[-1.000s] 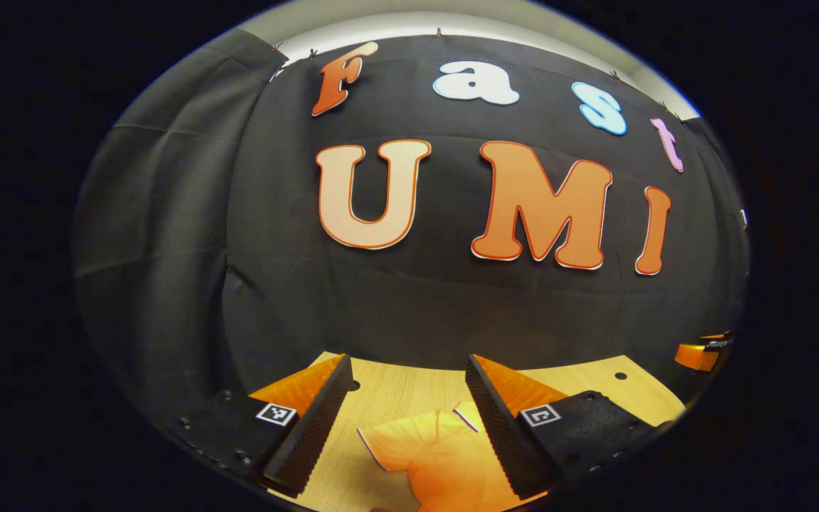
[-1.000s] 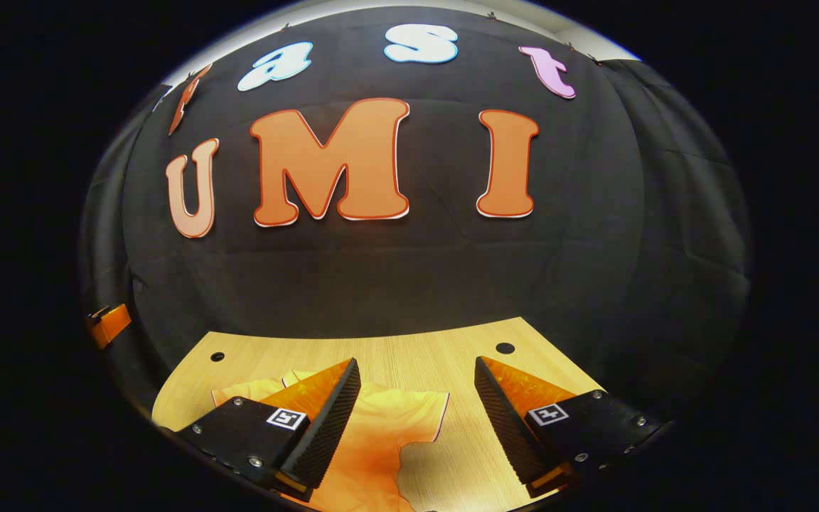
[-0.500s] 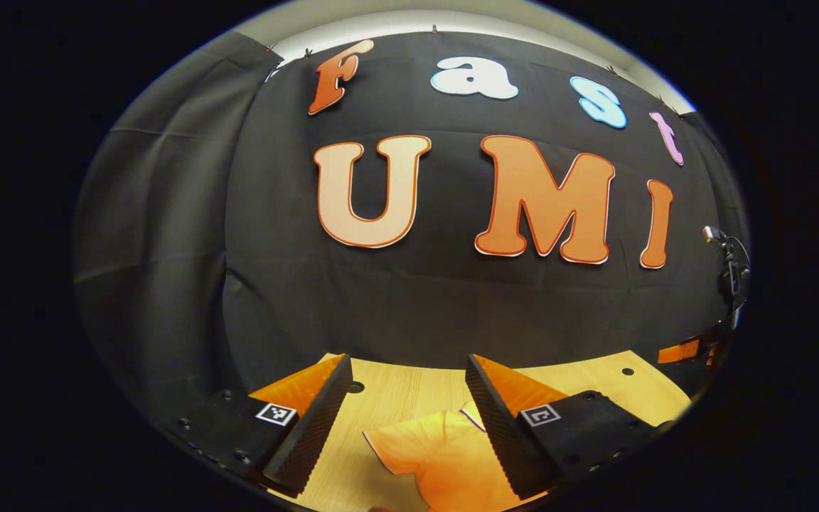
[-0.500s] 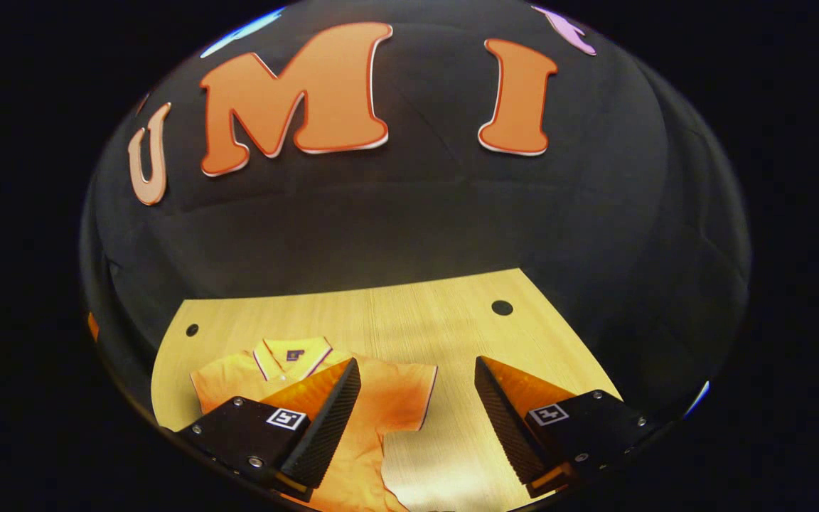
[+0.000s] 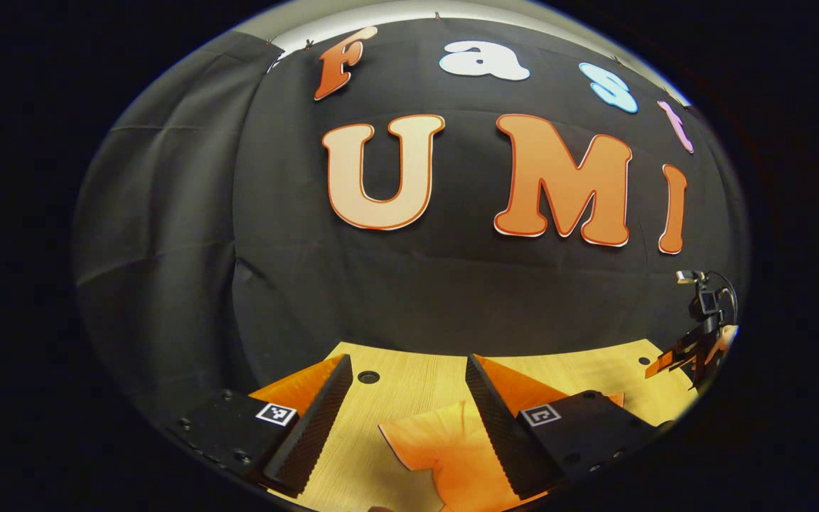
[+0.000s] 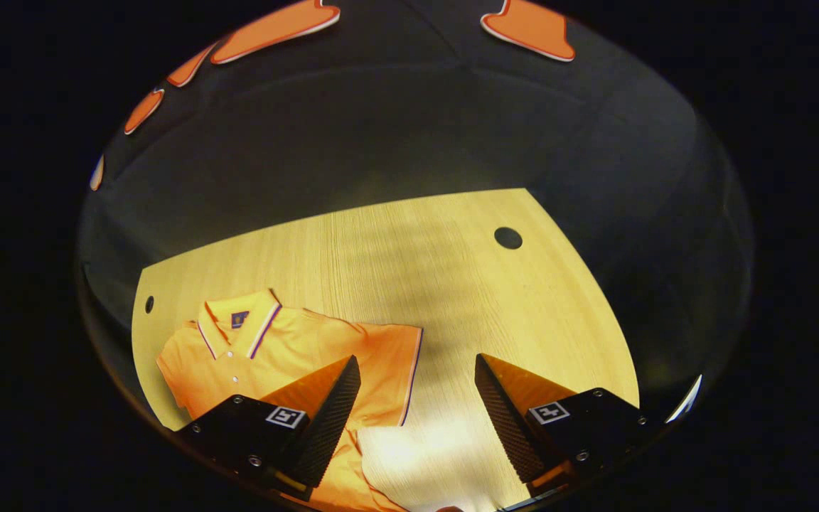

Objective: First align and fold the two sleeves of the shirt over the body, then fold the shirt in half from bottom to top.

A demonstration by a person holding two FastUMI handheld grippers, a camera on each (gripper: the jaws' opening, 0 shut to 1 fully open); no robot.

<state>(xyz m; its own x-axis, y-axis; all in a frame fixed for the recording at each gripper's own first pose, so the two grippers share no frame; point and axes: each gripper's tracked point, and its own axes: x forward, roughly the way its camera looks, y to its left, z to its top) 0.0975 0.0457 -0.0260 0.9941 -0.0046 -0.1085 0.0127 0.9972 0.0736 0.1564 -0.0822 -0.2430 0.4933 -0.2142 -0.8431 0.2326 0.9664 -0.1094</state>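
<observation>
In the left gripper view, the left gripper (image 5: 402, 427) hangs with its jaws wide apart and nothing between them. The shirt (image 5: 452, 455) lies flat on the worktop (image 5: 409, 384) at the lower centre of the frame. One short sleeve (image 5: 427, 437) points up and to the left, into the gap between the jaws and nearer the right-hand finger, which hides the shirt's body behind it. At the right edge of the frame the right gripper (image 5: 694, 348) shows small and far off.

In the right gripper view, the right gripper (image 6: 416, 419) is likewise wide open and empty. The shirt sits in the lower left of the frame, its collar (image 6: 239, 327) toward the upper left and its long axis running down toward the bottom edge. Its other sleeve (image 6: 388, 377) spreads rightward, its trimmed cuff edge lying in the gap close to the left-hand finger. Each gripper seems nearest its own sleeve, so the sleeve fold looks like the step ahead.
</observation>
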